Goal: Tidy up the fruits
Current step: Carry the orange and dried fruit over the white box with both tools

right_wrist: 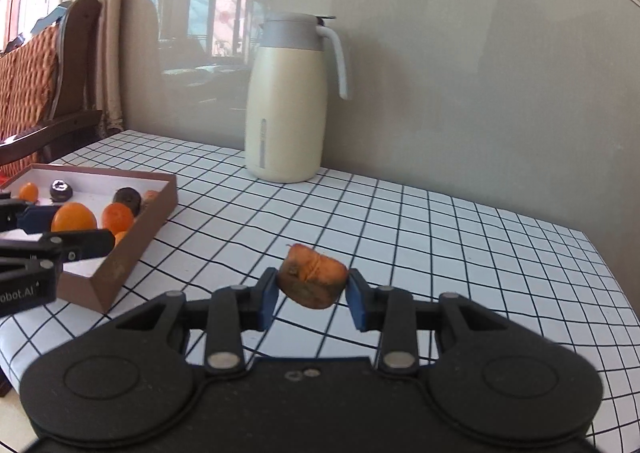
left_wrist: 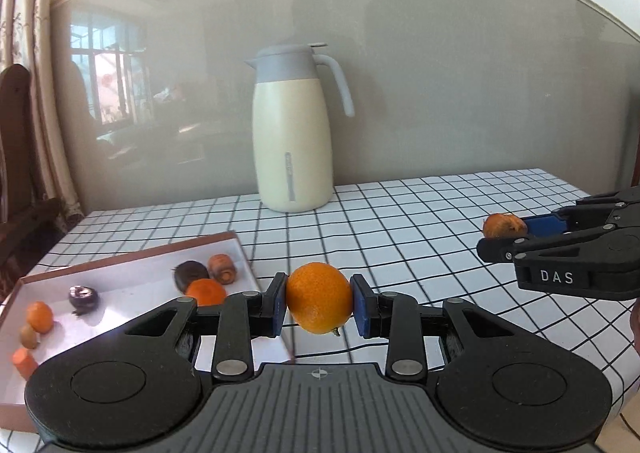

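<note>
Because both pieces were pinched clear of the checked tablecloth (right_wrist: 400, 213), each looked bound for the shallow box (left_wrist: 236, 241) at lower left of the left wrist view. The left gripper (left_wrist: 319, 299) was closed narrowly on an orange (left_wrist: 319, 297) at lower centre; the right gripper (right_wrist: 312, 289) gripped a carrot chunk (right_wrist: 312, 281), seen mid-right in the left view. The box already held oranges, dark fruits and carrot pieces. The cream jug (left_wrist: 294, 133) stood upper centre, well apart, blocking nothing; crowding in the box seemed the only snag.

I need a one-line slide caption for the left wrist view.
Left gripper holds an orange beside the fruit box; thermos jug stands behind.
</note>
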Tool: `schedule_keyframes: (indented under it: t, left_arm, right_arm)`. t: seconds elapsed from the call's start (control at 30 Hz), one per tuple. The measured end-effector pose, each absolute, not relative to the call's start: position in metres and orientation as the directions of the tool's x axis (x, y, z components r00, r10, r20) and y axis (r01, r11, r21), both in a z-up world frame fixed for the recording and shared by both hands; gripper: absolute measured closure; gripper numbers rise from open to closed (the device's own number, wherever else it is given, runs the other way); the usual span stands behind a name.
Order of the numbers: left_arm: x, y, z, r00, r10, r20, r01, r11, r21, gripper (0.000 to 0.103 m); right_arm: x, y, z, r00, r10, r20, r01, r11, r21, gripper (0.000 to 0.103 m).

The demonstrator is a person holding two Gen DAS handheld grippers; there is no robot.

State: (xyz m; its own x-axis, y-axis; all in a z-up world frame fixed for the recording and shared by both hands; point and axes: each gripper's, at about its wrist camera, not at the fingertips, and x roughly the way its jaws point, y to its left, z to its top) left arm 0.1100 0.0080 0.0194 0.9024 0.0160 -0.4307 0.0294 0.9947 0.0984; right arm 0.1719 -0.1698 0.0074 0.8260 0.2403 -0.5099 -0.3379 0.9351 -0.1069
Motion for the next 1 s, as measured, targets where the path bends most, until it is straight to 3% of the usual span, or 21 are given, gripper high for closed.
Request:
schedule_keyframes:
  t: [0.67, 1.0]
  left_arm:
    - [0.041, 0.157, 0.015, 0.867, 0.289, -0.406, -0.284, 0.956, 0.075, 0.069]
    - [0.027, 0.202, 0.010, 0.843, 0.349, -0.409, -0.352, 0.933, 0.070, 0.069]
  right_arm:
    - [0.146, -0.042, 0.016, 0.734, 0.475, -0.485, -0.596, 0.793, -0.126, 0.075]
    - [0.138, 0.003, 0.015, 0.692, 0.536, -0.483, -0.664, 0.736, -0.133, 0.075]
